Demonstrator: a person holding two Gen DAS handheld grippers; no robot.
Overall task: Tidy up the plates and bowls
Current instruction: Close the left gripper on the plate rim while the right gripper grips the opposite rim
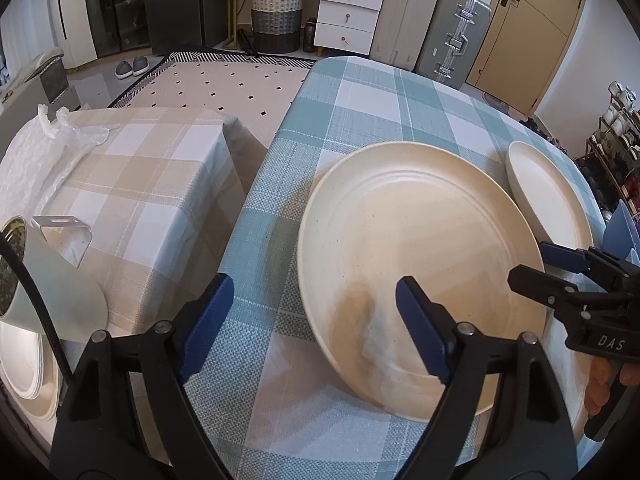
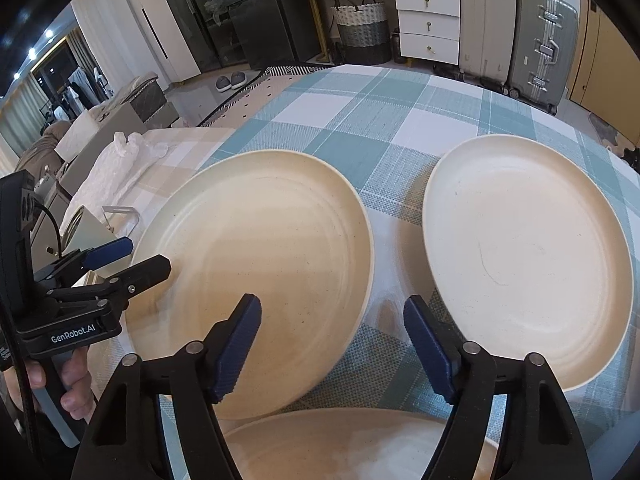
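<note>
Checked cloth covers the table — the left hand-held gripper straddles the near plate's left rim, the right hand-held gripper its right rim — both part-open, empty.

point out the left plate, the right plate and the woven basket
left plate (image 2: 256,264), right wrist view, centre of its face
right plate (image 2: 528,256), right wrist view, centre of its face
woven basket (image 1: 276,16), left wrist view, its side wall

This is a home, in a living room. White drawers, a woven basket and two big suitcases stand by the wall. Slippers sit on the floor near a dotted rug. Checked cloth covers the desk.
</note>
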